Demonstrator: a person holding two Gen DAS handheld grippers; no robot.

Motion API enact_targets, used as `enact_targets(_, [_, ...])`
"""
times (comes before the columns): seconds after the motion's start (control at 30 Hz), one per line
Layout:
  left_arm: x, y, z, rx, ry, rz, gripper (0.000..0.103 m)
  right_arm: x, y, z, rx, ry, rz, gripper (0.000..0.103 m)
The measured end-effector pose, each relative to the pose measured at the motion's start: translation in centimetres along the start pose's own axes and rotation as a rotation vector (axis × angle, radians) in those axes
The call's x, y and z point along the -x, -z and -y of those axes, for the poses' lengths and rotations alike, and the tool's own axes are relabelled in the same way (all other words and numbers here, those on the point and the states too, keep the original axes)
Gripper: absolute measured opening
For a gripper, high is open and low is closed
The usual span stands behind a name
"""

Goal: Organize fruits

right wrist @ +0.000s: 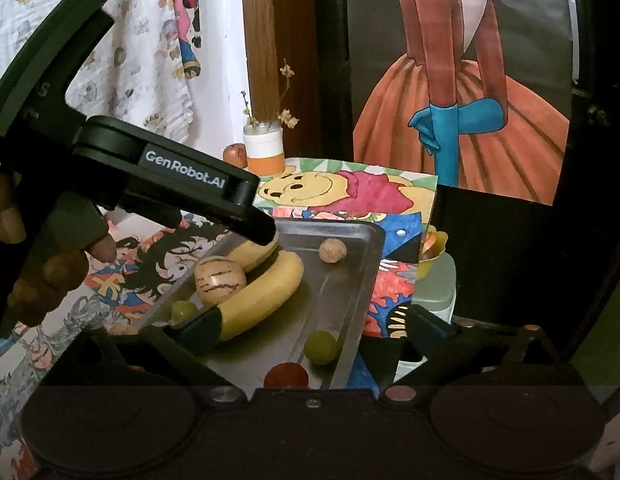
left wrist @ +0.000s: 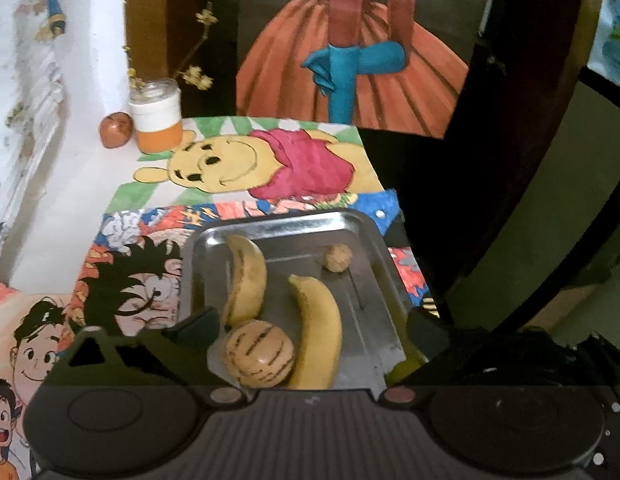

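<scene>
**Both claws apart over a loaded fruit tray**

Nearest the lens, the left claw stands wide apart, straddling a striped melon and a banana without pressing either. The right claw gapes too, gripping nothing. Both fruits lie in the steel tray on the desk, beside a second banana, walnut and grapes. This looks like a release; next comes picking the reddish fruit by the jar.

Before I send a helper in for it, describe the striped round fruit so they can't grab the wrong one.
Find the metal tray lying on the cartoon drawings. Near its left edge two bananas lie side by side; the striped round fruit sits against them. It is pale cream with dark streaks, larger than the walnut and green grapes.
</scene>
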State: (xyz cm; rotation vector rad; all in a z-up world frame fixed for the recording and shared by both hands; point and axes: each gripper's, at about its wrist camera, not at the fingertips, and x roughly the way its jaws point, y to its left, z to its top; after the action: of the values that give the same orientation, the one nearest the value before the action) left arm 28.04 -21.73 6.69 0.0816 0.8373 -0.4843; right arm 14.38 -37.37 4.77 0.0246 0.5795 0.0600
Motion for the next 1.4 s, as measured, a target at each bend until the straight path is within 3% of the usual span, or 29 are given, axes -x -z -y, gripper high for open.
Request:
enact_targets(0.27, [1.3,0.6,-1.5,0.071,-0.007,0.030,0.102,0.3,-0.1,-0.3,-0.050,0.003,0.026,0.102])
enact_targets(0.47, [3.4,1.8,-2.5,0.096,-0.051,0.106,0.103,1.0,0.0,-0.9,-0.091,-0.006,0.044,0.102])
enact_targets(1.1, [8.8,7.3,-5.6,0.178,-0.139,0.288,0.103,3.6,0.7,-3.8,-0.077,0.036,0.116,0.102])
enact_targets(1.4, [10.5,10.3,-6.9,0.198,-0.180,0.321,0.103,4.7,1.8,-5.7,-0.060,0.057,0.159,0.102])
